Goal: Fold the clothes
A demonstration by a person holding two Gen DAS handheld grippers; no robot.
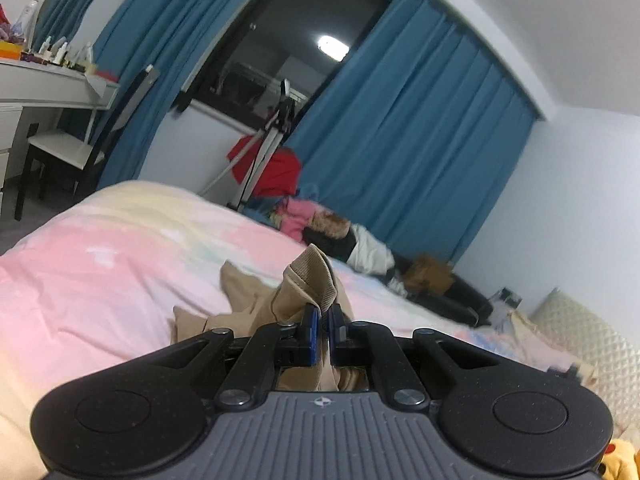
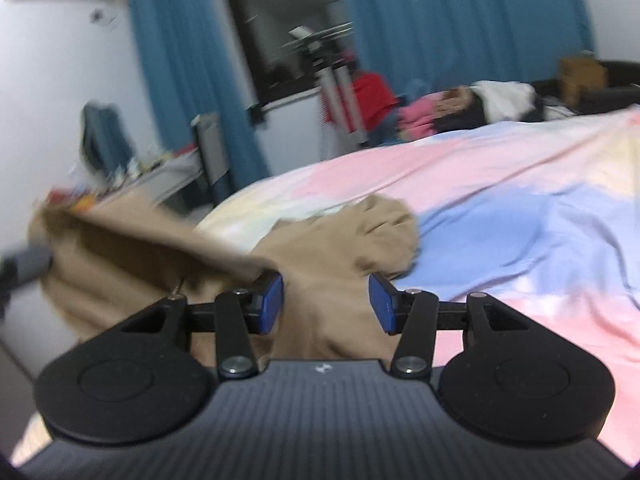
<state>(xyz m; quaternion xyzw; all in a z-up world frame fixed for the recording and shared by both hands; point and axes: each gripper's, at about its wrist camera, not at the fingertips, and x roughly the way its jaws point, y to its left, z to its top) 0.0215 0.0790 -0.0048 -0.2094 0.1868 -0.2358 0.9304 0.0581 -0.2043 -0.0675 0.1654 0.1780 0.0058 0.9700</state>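
Observation:
A tan garment lies crumpled on the pastel bed sheet. My left gripper is shut on a ribbed edge of the tan garment and holds it lifted off the bed. In the right wrist view the same tan garment spreads from the bed toward the left, where the left gripper pulls it up, blurred. My right gripper is open, with its blue pads on either side of a stretch of the cloth, not closed on it.
A heap of other clothes lies at the bed's far edge. A tripod with a red cloth stands by the blue curtains. A white desk and chair are at left. A quilted headboard is at right.

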